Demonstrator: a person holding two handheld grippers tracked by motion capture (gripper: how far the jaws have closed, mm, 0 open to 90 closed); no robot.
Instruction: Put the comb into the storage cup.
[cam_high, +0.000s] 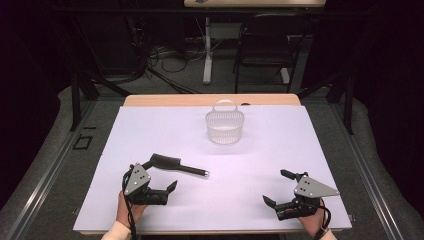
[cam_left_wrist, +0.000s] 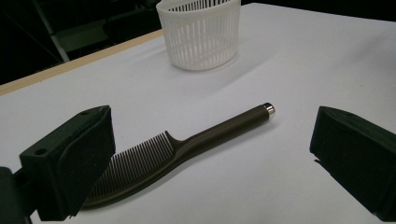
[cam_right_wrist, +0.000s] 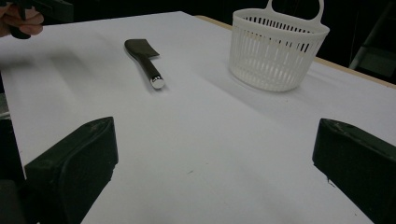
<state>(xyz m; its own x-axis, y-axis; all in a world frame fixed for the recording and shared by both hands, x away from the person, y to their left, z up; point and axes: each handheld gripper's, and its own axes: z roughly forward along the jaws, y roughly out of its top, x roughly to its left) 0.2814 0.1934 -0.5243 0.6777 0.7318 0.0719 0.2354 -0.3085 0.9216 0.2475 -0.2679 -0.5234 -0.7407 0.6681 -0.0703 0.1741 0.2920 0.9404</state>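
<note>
left gripper (cam_high: 161, 183), near left, jaws spread and empty; right gripper (cam_high: 281, 188), near right, likewise released. dark comb (cam_high: 175, 164) lies on the white table (cam_high: 280, 145) just beyond the left gripper, long axis left-to-right, handle pointing right. white basket (cam_high: 225, 125) stands farther back.

- On my bench (cam_high: 150, 120), the basket (cam_high: 225, 127) stands at the far middle.
- The comb (cam_high: 172, 164) lies nearer and to the left, well apart from it.
- My left tongs (cam_high: 159, 176) sit just near of the comb; my right tongs (cam_high: 276, 187) sit near right.
</note>
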